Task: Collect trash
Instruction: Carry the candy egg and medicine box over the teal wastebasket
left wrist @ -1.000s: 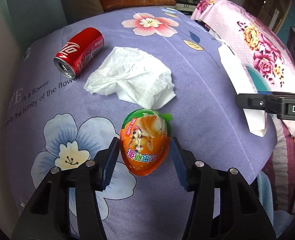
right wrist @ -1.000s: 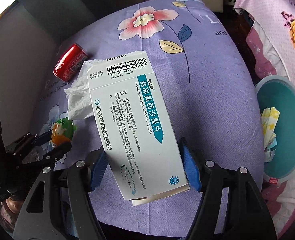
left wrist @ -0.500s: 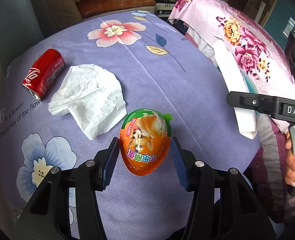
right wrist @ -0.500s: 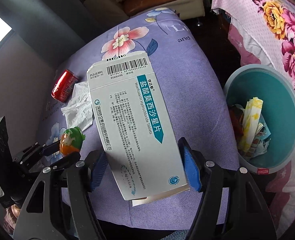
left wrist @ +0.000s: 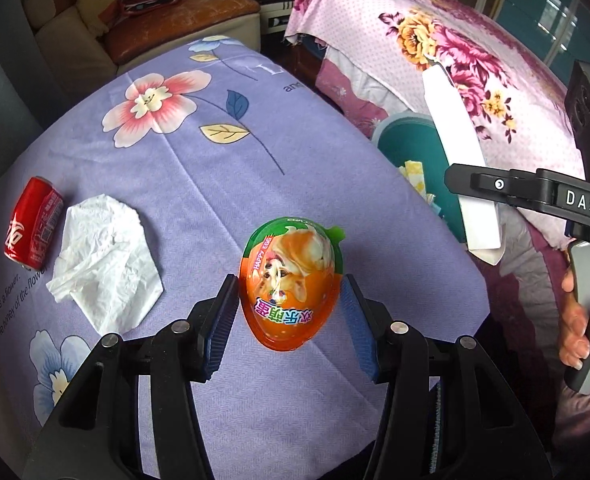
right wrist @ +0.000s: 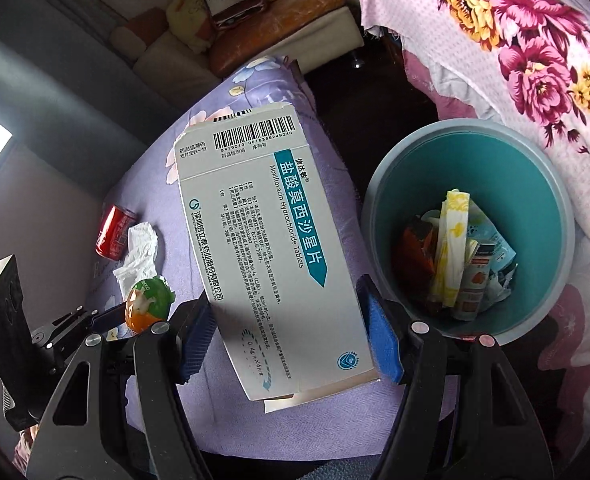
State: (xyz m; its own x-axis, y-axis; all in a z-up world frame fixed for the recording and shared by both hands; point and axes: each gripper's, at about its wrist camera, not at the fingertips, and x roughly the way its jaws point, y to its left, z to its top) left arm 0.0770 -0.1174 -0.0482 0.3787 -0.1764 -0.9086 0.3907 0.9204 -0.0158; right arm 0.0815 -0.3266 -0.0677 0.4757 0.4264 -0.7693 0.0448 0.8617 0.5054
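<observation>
The left gripper (left wrist: 291, 312) clamps the orange toy egg (left wrist: 289, 284); the right gripper (right wrist: 287, 340) clamps the medicine box (right wrist: 271, 248), both above the worktop (left wrist: 215, 184). The teal bin (right wrist: 507, 160) holds earlier scraps. The red can (left wrist: 33, 222) and the tissue (left wrist: 103, 256) remain uncollected.

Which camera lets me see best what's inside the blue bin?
The right wrist view: it looks down into the bin, showing wrappers piled at the bottom. The left wrist view catches only a slice of it, mostly hidden behind the white box.
</observation>
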